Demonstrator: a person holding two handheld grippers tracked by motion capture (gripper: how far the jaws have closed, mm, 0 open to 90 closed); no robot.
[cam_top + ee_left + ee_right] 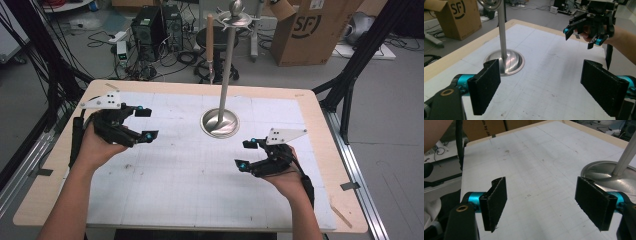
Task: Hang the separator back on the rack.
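I have both grippers up off the mat with nothing in them. The left gripper [145,123] has its jaws spread wide, and so does the right gripper [246,154]; between each pair of pads there is just bare gridded mat [175,170].

The thing nearest both of them is the metal stand [220,121], a polished round base with a thin upright pole rising from it. In the left gripper view the stand [506,60] sits just beyond my left-hand jaw, its base partly hidden behind that pad, so it lies ahead and off to that side and not between the jaws. In the right gripper view the base [609,173] lies just past the right-hand jaw, again outside the gap. The two grippers face it from opposite sides, both near but neither touching.

The top of the pole carries a ball and some sort of crosspiece (too small for me to tell what it is), and a wooden-handled rod [210,47] stands beside the pole behind the table; I cannot tell what holds it.

As I judge it, the work has barely begun: nothing is gripped, the stand stands upright and untouched, and everything from approach to closing on it remains.
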